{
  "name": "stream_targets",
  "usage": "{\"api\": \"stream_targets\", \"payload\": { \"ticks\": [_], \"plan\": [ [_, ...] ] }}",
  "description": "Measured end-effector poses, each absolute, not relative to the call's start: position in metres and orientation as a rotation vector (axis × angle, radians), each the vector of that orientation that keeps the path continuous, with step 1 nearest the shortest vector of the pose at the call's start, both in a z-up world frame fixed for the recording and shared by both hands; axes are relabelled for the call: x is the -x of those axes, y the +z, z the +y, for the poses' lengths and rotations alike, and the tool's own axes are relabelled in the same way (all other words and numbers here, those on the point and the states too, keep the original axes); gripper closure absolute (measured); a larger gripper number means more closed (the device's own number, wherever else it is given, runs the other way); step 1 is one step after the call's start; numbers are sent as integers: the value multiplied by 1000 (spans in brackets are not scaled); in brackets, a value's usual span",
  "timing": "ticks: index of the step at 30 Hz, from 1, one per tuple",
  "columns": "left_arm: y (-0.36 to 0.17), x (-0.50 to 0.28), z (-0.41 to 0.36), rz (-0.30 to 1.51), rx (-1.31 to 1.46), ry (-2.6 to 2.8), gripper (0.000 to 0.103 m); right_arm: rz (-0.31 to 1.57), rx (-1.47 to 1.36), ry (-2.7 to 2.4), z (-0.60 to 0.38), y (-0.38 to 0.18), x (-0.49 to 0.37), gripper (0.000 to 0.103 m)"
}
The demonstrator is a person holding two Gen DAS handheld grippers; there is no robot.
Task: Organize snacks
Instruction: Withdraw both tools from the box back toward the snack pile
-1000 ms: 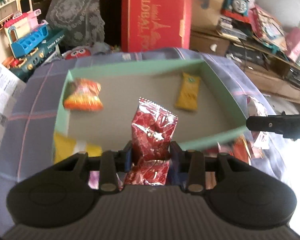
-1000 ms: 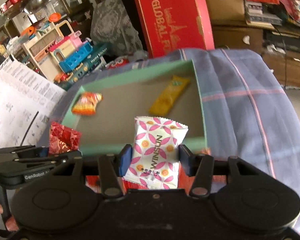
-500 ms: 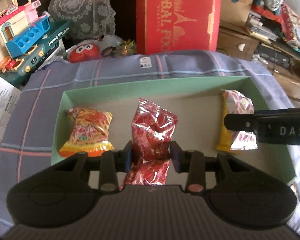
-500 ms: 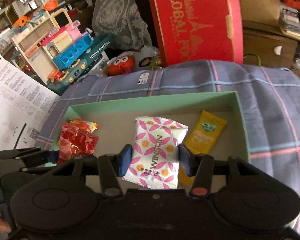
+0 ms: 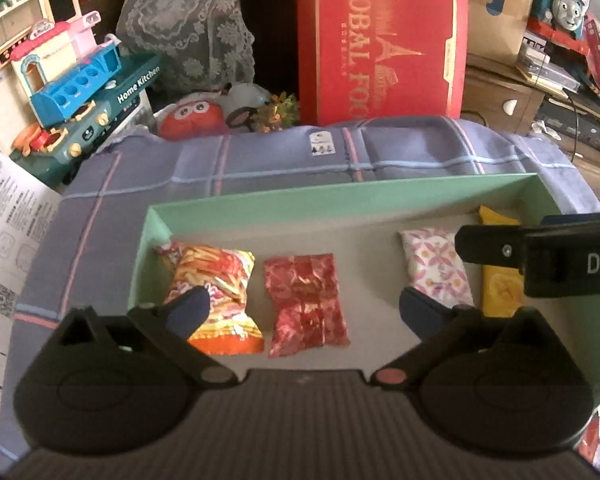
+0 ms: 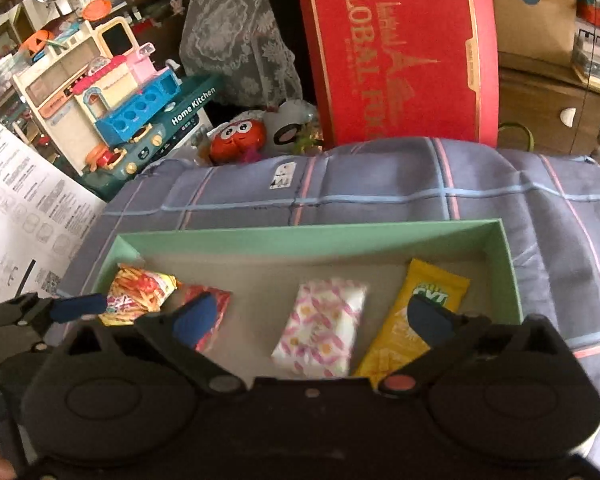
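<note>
Both my tools, the left tool [image 5: 302,308] and right tool [image 6: 314,316], are spreading, dropping the red packet [image 5: 306,300] and pink-flowered packet [image 6: 320,326] flat in the green tray [image 6: 308,236]; next I fetch more snacks.

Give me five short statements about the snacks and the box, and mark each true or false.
1. Four snack packets lie inside the green box. True.
2. The red packet is clamped in the left gripper. False: its jaws are opening, and the packet lies loose on the box floor.
3. The pink-flowered packet lies between the red packet and the yellow packet. True.
4. The right gripper is shut. False: its jaws are opening.
5. The orange fries packet sits at the box's right end. False: left end.
</note>
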State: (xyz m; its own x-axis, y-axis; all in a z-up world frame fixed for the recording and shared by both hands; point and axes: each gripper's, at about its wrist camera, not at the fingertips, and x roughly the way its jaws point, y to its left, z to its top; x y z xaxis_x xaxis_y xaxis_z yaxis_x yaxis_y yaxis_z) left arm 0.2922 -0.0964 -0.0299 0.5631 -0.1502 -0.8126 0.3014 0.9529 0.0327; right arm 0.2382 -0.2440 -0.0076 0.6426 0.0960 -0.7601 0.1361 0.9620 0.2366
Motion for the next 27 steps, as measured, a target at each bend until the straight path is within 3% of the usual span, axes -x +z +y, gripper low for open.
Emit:
{"api": "stream_targets", "payload": {
  "ticks": [18, 27],
  "plan": [
    [14, -187, -72, 905, -154, -280, 0, 840, -270, 12, -224, 34, -145, 0],
    [-6, -111, -61, 934, -183, -310, 0, 890, -282, 13, -220, 23, -74, 0]
  ]
}}
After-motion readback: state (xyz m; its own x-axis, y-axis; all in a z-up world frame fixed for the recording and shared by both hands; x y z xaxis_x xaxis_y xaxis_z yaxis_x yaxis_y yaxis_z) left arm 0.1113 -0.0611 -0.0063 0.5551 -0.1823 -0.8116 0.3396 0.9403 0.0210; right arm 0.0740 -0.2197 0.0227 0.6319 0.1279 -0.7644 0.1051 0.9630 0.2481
